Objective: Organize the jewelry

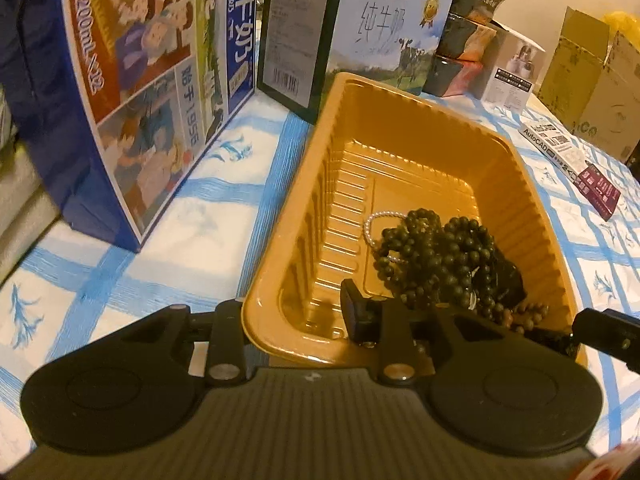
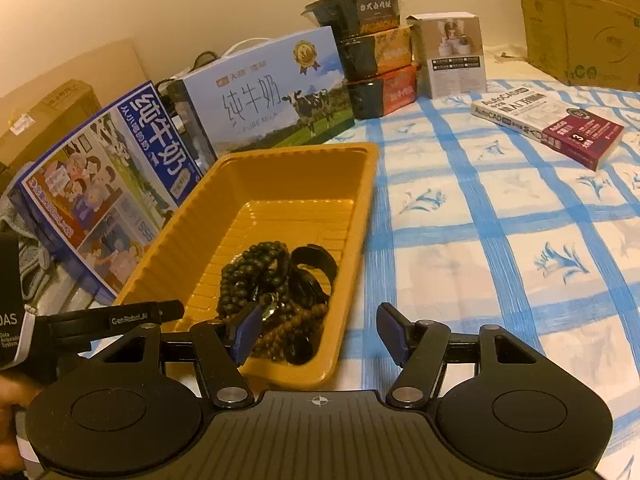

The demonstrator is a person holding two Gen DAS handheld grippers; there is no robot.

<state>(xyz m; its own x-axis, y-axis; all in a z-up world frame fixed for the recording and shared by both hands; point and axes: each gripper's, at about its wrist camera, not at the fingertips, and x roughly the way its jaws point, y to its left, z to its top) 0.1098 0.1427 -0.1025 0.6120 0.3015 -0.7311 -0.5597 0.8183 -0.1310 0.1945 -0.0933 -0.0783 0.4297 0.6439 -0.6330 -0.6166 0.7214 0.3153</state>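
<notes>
An orange plastic tray (image 1: 400,92) (image 2: 280,150) lies on a blue-checked cloth. In its near end are dark bead strings (image 1: 432,256) (image 2: 248,276), a thin pearl bracelet (image 1: 374,220), a black band (image 2: 316,264) and brown beads (image 2: 296,320). My left gripper (image 1: 308,308) straddles the tray's near-left wall. One finger (image 1: 360,312) stands inside, clear of the wall, and the other is hidden outside it. My right gripper (image 2: 319,332) is open across the tray's right wall, with one blue pad (image 2: 244,332) over the beads and the other above the cloth.
Milk boxes (image 1: 120,100) (image 2: 272,100) stand close along the tray's far-left side. Stacked food bowls (image 2: 372,40), a small white box (image 2: 452,52) and a cardboard box (image 2: 580,20) line the back. A book (image 2: 552,124) lies at the right on the cloth (image 2: 500,240).
</notes>
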